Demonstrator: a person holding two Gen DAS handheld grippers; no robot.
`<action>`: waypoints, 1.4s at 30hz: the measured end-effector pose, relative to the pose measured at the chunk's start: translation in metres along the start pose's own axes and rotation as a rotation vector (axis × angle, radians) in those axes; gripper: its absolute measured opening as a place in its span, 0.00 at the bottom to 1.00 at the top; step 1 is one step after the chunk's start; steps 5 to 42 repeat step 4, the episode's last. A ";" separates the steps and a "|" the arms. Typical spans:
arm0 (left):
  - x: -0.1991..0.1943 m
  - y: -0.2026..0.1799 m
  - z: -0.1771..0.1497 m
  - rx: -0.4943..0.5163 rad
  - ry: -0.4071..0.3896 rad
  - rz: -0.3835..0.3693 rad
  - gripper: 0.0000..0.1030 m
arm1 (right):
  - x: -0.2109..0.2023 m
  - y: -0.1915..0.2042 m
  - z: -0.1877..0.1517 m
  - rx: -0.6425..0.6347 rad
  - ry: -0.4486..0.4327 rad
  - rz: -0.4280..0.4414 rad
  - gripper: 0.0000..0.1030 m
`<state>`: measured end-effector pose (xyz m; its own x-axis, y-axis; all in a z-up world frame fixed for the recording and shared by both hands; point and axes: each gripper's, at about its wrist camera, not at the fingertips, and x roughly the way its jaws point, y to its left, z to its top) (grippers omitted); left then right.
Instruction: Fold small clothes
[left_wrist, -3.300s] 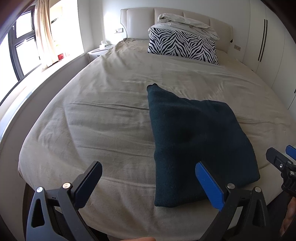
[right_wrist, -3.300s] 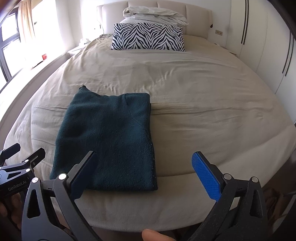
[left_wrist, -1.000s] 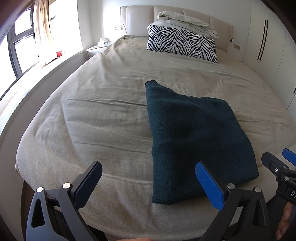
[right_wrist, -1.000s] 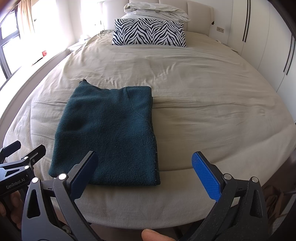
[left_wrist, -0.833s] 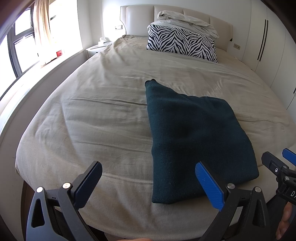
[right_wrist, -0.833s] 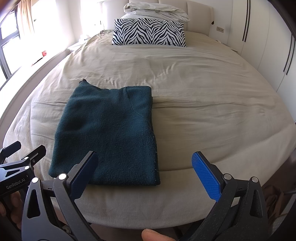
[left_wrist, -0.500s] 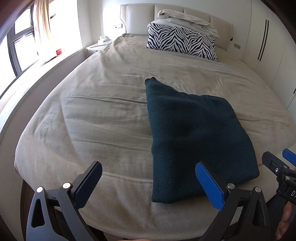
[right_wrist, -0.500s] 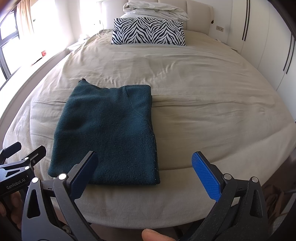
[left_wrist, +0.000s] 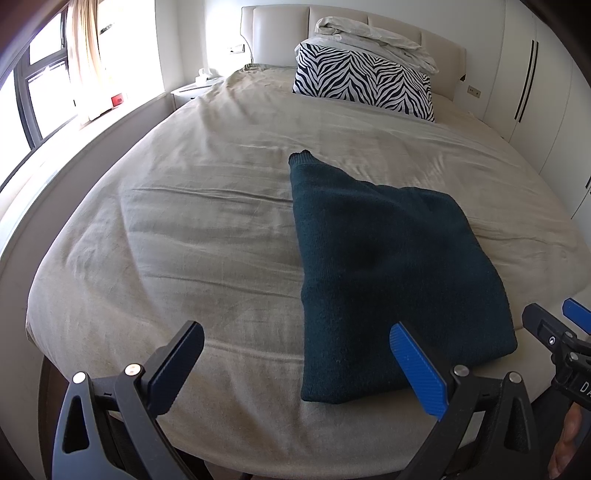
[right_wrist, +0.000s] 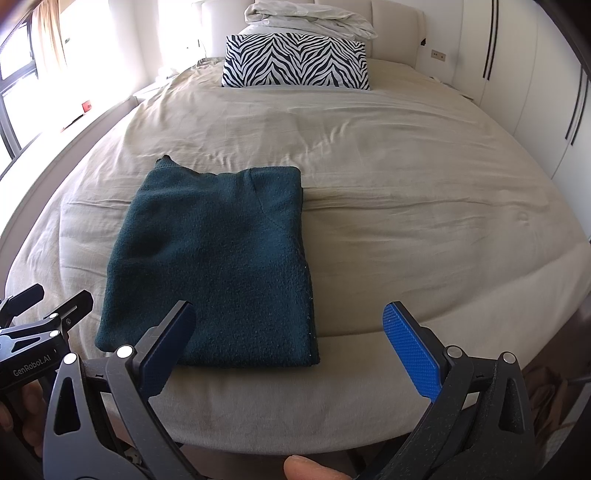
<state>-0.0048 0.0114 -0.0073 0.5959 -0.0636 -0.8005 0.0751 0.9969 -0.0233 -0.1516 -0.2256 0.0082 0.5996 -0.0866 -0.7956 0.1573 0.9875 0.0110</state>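
Note:
A dark teal knitted sweater (left_wrist: 388, 266) lies folded into a flat rectangle on the beige bed cover, near the foot of the bed; it also shows in the right wrist view (right_wrist: 218, 266). My left gripper (left_wrist: 295, 362) is open and empty, held back from the bed's near edge, left of the sweater's near corner. My right gripper (right_wrist: 291, 347) is open and empty, just short of the sweater's near right corner. Each gripper shows at the edge of the other's view.
The beige bed cover (left_wrist: 177, 236) is wrinkled. A zebra-striped pillow (right_wrist: 295, 61) with a bundled white duvet (right_wrist: 310, 16) on top stands at the headboard. A window sill (left_wrist: 74, 125) runs on the left, white wardrobes (right_wrist: 535, 74) on the right.
Both views have crept slightly nearer the bed. The sweater has not moved and both grippers stay open.

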 end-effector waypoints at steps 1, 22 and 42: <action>0.000 0.000 0.000 0.000 -0.001 0.000 1.00 | 0.001 -0.001 0.000 0.000 0.001 0.000 1.00; 0.001 0.001 0.001 0.000 -0.002 -0.001 1.00 | 0.002 -0.002 -0.001 -0.001 0.005 0.001 1.00; 0.001 0.001 0.001 0.000 -0.002 -0.001 1.00 | 0.002 -0.002 -0.001 -0.001 0.005 0.001 1.00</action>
